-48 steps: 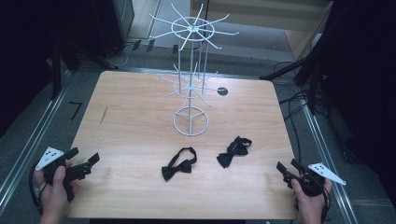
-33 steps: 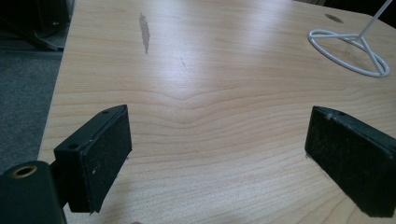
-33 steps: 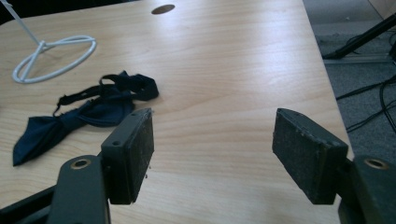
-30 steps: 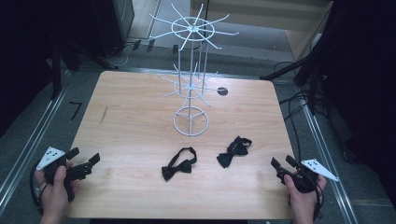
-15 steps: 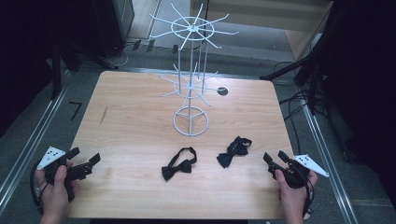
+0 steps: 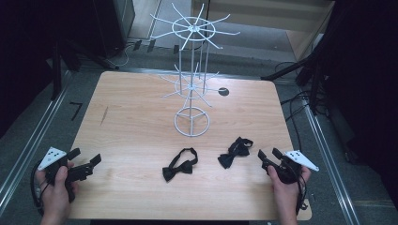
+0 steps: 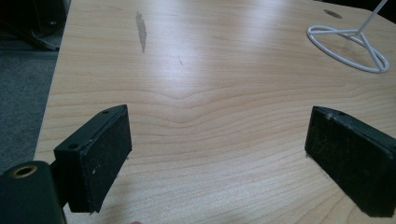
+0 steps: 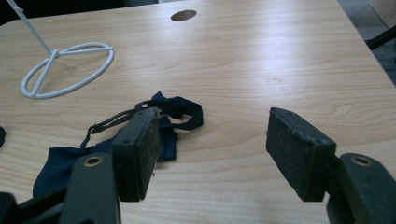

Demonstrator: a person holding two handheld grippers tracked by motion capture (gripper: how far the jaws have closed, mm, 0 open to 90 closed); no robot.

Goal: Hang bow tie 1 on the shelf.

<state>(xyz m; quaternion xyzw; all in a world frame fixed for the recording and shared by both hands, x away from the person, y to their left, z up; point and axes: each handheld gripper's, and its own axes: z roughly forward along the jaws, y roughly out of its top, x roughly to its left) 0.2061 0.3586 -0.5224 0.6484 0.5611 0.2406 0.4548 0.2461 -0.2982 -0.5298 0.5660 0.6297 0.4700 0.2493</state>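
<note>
Two dark bow ties lie on the wooden table (image 6: 141, 126): one (image 6: 181, 165) near the front middle, the other (image 6: 234, 153) to its right. My right gripper (image 6: 269, 156) stands just right of that second bow tie (image 8: 116, 149), open; its jaws have just been closing a little with nothing between them, and the tie lies beside and behind its left finger (image 8: 138, 149). My left gripper (image 6: 85, 161) rests at the table's front left, open over bare wood (image 7: 215, 140). A white wire display stand (image 6: 191, 84) rises behind the ties.
The stand's ring base (image 8: 65, 67) sits past the right-hand tie, and its hooked arms spread wide above. A round cable hole (image 6: 224, 92) lies at the back right. Dark tripod legs and cables (image 6: 300, 79) surround the table.
My right gripper has slid left towards the right-hand bow tie, and its jaws look slightly narrower. The left gripper and both ties have stayed put.
</note>
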